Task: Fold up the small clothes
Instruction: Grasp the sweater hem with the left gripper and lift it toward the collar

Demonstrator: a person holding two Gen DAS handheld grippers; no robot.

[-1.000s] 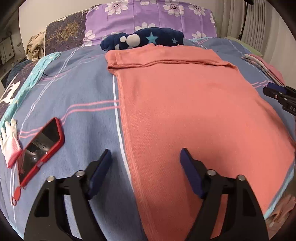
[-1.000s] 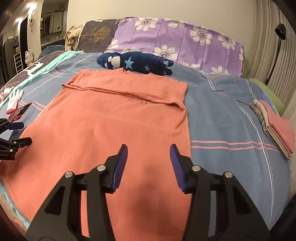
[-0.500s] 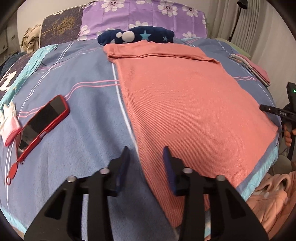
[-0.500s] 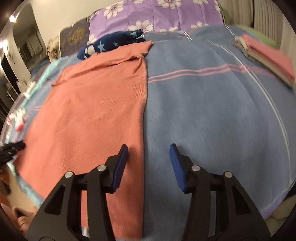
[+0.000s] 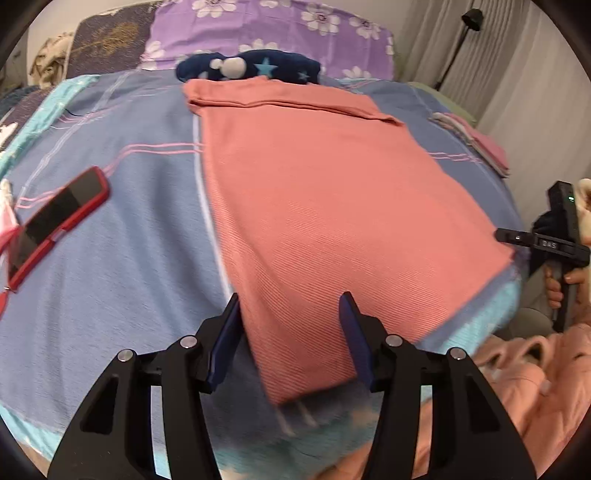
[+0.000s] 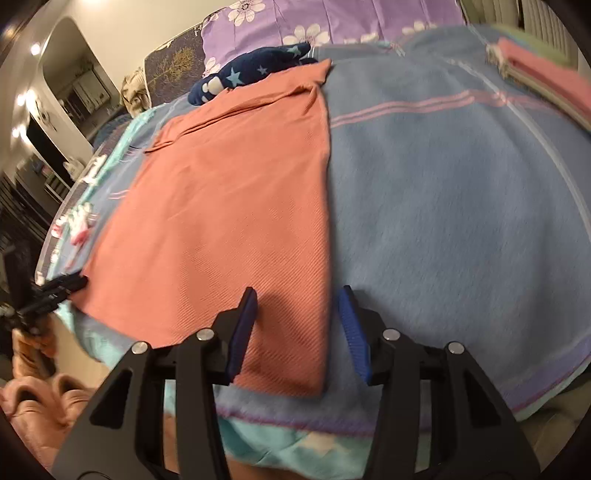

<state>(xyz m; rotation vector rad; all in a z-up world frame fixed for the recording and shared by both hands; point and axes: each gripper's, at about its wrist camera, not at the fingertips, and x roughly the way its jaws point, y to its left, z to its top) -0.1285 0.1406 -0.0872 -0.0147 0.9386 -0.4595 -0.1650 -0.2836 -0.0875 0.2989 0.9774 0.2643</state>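
Observation:
A salmon-pink garment (image 5: 332, 199) lies spread flat on the blue striped blanket (image 5: 122, 258), its far end folded over. My left gripper (image 5: 290, 332) hovers over the garment's near left corner, which lies between the fingers; the jaws are opening and the pads do not press on the cloth. My right gripper (image 6: 297, 325) stands open over the near right corner (image 6: 291, 354), the garment's right edge running between its fingers. Each gripper shows in the other's view: the right gripper (image 5: 543, 243) at the garment's right side, the left gripper (image 6: 55, 291) at its left.
A red phone (image 5: 55, 221) lies on the blanket left of the garment. A navy star-print plush (image 5: 247, 68) and a purple flowered pillow (image 5: 273, 26) sit at the far end. Folded clothes (image 6: 546, 74) are stacked far right. Pink fluffy cloth (image 5: 535, 376) lies below the bed's near edge.
Both grippers drew back to the bed's near edge, the left to the garment's near left corner, the right to its near right corner. The left jaws narrowed, then widened again.

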